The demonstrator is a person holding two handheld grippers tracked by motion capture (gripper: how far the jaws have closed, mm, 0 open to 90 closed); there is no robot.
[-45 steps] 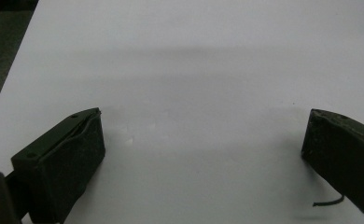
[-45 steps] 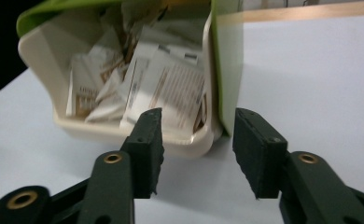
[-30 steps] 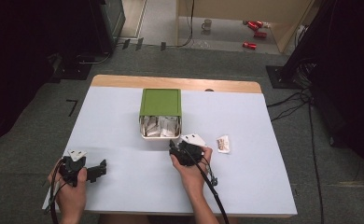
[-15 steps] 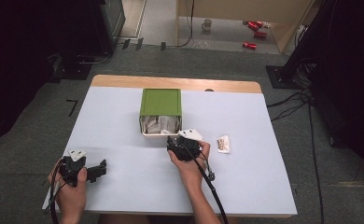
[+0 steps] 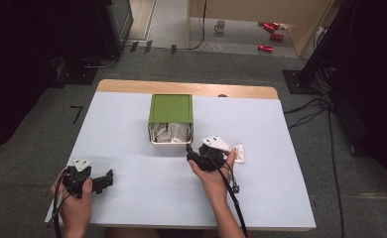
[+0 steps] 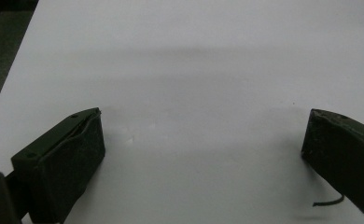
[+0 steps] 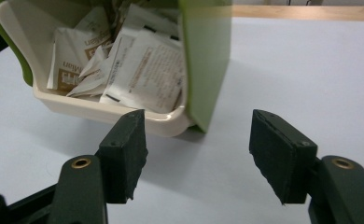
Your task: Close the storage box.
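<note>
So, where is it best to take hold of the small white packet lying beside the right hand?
Probably by an edge of the small white packet, coming from above: it lies flat on the table, apart from the green box. The right gripper is nearest, its jaws open with nothing between them.

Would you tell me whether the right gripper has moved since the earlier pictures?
Yes. The right gripper has moved up the high view toward the green box, away from the small packet on the table; its jaws have just been opening, with nothing between them.
</note>
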